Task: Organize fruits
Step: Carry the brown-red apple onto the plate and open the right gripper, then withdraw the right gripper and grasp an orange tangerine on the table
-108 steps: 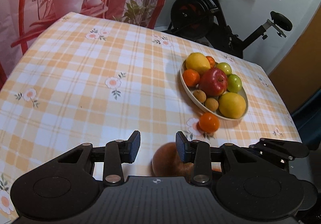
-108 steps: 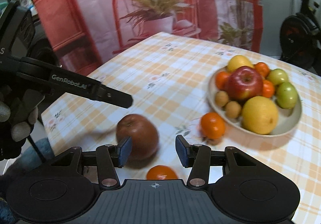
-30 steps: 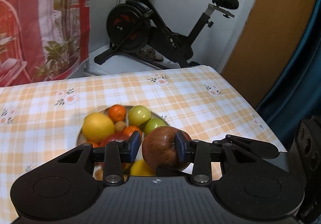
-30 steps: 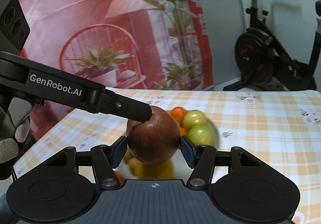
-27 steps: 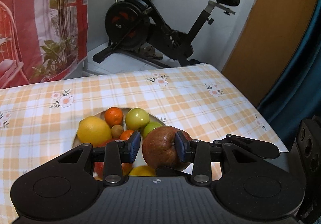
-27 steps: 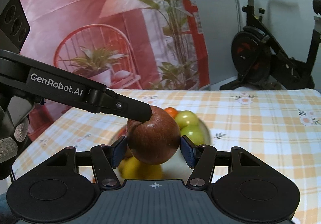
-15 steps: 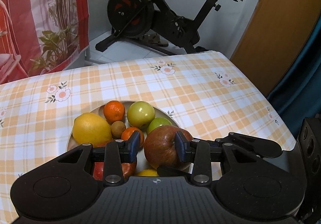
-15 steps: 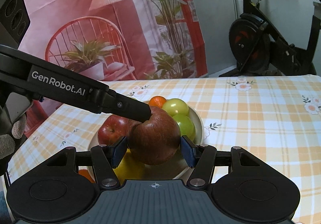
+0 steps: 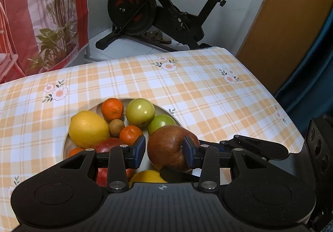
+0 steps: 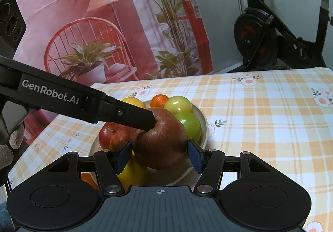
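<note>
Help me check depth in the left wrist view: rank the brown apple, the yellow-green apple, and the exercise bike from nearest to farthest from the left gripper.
1. Brown apple: between the left gripper fingers.
2. Yellow-green apple: far side of bowl.
3. Exercise bike: beyond the table.

The brown apple, earlier resting on the tablecloth near the table edge, is now lifted and held over the bowl, just above the fruit in it. Both grippers have moved from the table edge to the bowl. The left gripper, shut on the apple a second ago, is opening: a gap shows at its left pad. The right gripper, earlier apart from the apple, now clamps it on both sides.
</note>
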Demonstrator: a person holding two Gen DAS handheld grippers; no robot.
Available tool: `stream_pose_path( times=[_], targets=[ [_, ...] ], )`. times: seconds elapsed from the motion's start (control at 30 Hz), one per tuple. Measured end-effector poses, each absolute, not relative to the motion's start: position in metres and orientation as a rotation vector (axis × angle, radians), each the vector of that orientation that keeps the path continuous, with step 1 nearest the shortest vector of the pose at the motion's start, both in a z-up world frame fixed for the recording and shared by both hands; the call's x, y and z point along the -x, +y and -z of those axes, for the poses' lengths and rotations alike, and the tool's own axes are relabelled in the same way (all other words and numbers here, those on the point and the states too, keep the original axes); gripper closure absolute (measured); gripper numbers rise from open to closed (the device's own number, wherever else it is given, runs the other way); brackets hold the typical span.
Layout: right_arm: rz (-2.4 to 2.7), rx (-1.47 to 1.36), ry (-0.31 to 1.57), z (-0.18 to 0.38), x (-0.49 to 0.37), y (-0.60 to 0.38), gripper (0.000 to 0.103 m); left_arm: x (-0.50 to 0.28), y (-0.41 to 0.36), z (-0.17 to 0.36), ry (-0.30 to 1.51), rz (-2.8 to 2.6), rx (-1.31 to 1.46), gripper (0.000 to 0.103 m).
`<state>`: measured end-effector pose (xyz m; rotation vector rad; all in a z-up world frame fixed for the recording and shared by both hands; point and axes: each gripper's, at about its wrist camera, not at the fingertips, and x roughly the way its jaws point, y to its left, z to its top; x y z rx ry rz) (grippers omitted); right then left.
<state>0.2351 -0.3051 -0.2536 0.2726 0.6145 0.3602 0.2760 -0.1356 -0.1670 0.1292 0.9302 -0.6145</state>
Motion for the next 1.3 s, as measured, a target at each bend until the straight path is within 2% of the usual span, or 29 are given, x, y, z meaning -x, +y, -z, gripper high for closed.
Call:
stream_pose_path(
  times=[0.53,0.87,1.3],
  targets=[
    [-0.335,-0.298,0.625,0.259,-0.226,-0.311,0.047,-0.266,-0.143,0.179,0.975,0.607,-0.173,0.06],
    [-0.327,-0.285,0.628,0.255,-0.218,-0.31,0.047,-0.267,-0.132,0.168,0.941,0.566,-0.138,0.06],
    [-0.324,-0.229,0.627,0.239,-0.19,-0.289,0.047,-0.239,-0.062,0.151,0.874,0.423,-0.054,0.06]
  ],
)
